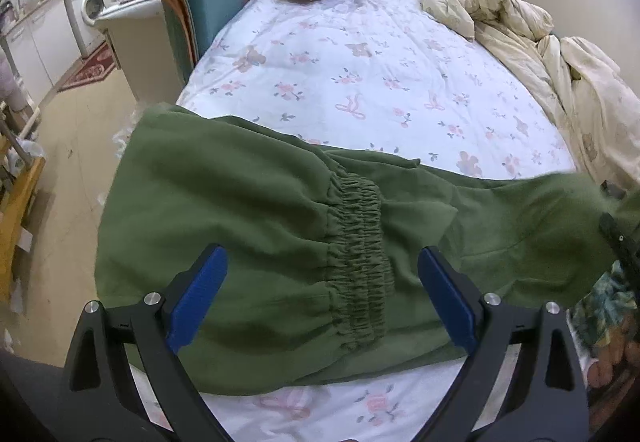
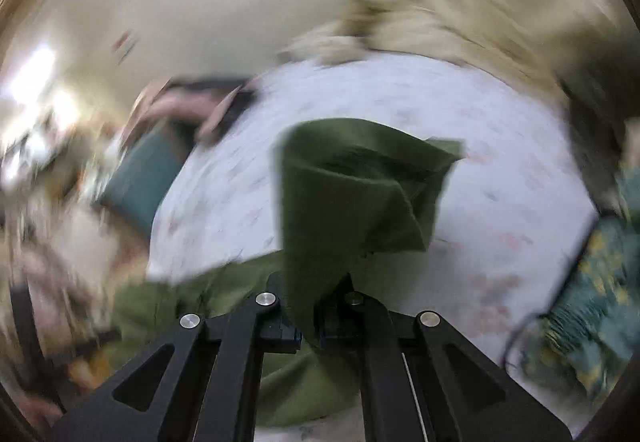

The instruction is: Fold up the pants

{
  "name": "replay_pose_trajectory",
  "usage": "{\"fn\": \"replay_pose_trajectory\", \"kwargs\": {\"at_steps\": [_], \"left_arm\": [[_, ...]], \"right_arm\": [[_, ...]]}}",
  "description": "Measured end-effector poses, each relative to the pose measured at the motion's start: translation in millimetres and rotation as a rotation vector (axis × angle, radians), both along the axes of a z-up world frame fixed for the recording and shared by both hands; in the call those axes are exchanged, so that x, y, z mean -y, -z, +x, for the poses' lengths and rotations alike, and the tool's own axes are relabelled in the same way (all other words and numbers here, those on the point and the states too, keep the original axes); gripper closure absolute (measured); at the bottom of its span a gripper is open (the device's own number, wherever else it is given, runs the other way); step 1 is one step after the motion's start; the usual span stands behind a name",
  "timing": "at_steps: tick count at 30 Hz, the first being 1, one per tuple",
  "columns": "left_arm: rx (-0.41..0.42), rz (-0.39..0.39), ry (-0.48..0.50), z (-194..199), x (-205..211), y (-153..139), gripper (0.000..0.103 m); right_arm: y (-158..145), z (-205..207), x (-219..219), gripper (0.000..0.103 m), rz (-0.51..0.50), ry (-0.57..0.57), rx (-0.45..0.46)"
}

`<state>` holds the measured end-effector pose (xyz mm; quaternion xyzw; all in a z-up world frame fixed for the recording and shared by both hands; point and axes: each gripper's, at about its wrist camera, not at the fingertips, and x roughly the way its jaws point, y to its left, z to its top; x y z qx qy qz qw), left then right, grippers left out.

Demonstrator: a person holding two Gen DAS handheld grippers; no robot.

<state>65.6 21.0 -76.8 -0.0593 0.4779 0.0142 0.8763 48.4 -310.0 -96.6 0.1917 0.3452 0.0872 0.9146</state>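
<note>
Right now my left gripper (image 1: 322, 292) hangs wide open over the green pants (image 1: 248, 226), blue pads well apart on either side of the gathered waistband (image 1: 358, 242), gripping nothing. The pants lie across the near edge of the bed (image 1: 360, 74), one part drooping past its left side toward the floor. My right gripper (image 2: 310, 316) is clamped tight on a pants end, which stands up in a loose flap; that view is smeared. My worry: only a narrow bite of cloth sits between those jaws, so a quick swing could tug it free. With nothing pinning the waistband, the whole garment might drag or slide off the bed.
</note>
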Motion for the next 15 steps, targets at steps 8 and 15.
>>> {"fn": "replay_pose_trajectory", "kwargs": {"at_steps": [8,15], "left_arm": [[-0.009,0.022,-0.027,-4,-18,6,0.008],[-0.012,-0.020,-0.061,-2,-31,3,0.008]], "right_arm": [[55,-8,-174,0.093,-0.308,-0.548,-0.071],[68,-30,-207,0.036,-0.191,-0.723,-0.158]]}}
